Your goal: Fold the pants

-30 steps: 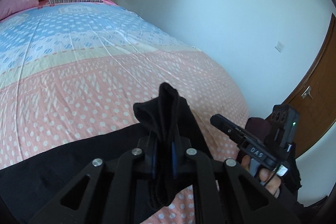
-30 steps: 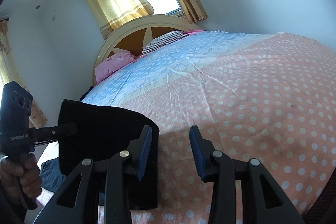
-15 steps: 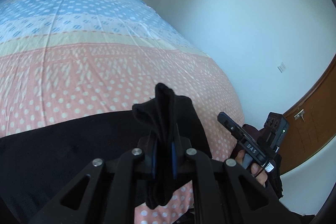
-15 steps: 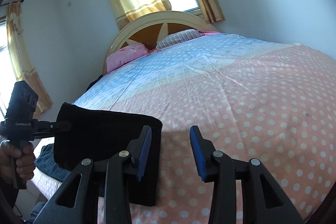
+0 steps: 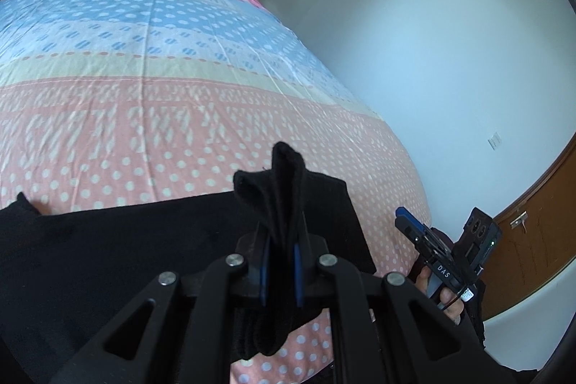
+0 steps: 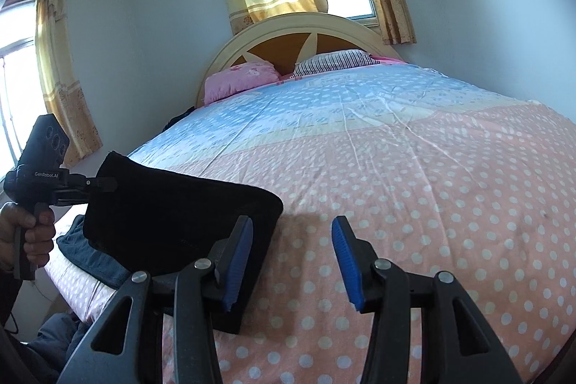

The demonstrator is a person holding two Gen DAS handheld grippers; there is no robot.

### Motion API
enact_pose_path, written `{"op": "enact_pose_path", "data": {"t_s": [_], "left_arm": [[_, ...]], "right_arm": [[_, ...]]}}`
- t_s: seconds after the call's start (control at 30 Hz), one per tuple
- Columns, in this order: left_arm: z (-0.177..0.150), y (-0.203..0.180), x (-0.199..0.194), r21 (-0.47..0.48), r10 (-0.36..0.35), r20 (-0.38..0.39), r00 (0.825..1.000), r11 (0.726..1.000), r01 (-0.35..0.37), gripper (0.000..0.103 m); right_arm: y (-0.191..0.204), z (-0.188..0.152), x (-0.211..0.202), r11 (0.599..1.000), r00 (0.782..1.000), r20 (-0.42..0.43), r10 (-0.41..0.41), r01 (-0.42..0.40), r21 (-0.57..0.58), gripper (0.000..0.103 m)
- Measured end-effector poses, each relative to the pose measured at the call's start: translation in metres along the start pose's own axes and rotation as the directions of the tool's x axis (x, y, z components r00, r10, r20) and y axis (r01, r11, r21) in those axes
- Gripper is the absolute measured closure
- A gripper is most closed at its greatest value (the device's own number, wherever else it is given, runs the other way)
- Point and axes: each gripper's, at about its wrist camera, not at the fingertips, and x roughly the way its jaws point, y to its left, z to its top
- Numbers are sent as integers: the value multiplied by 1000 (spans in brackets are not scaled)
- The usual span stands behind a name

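Black pants (image 5: pixel 108 247) lie folded across the near edge of the bed (image 5: pixel 180 117). My left gripper (image 5: pixel 282 272) is shut on a bunched corner of the pants and holds that end raised. In the right wrist view the pants (image 6: pixel 172 215) form a dark slab, lifted at the left end by the left gripper (image 6: pixel 104 184). My right gripper (image 6: pixel 291 261) is open and empty, with its left finger next to the pants' right end, above the pink dotted sheet. It also shows in the left wrist view (image 5: pixel 406 222).
A blue garment (image 6: pixel 93 258) lies under the pants at the bed's left edge. Two pillows (image 6: pixel 241 81) and a headboard (image 6: pixel 288 35) are at the far end. A white wall (image 5: pixel 432 60) and a wooden door (image 5: pixel 532 240) stand to the right.
The left gripper has carried its end of the pants along, keeping its grip. The right gripper has stayed open and shifted slightly beside the pants' right end.
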Motion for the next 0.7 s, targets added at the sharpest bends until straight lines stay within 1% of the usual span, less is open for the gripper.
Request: {"op": "enact_pose_path", "data": {"t_s": [0.27,0.47,0.57,0.63,0.7], "left_arm": [[-8,34,-13,-73,19,19,1000,997,-17,92],[-22,65,-12,-141,50,9,999,989,-49,92],[-30,82,-5,-177,67,-8,998,982,-68,92],[-35,92,2,-199,80,-25,997,977,-83,92],[-38,97,6,-202,84,-33,996,975,-89,92]], "right_arm": [[12,-3,5,999,1000,-12,3,-4,-48,55],[25,-6,4,994,999,-16,47,-48,-93,55],[38,-7,3,986,992,-22,126,-128,-104,55],[52,-11,4,973,981,-43,188,-192,-128,55],[71,-17,9,952,964,-92,249,-261,-159,55]]}}
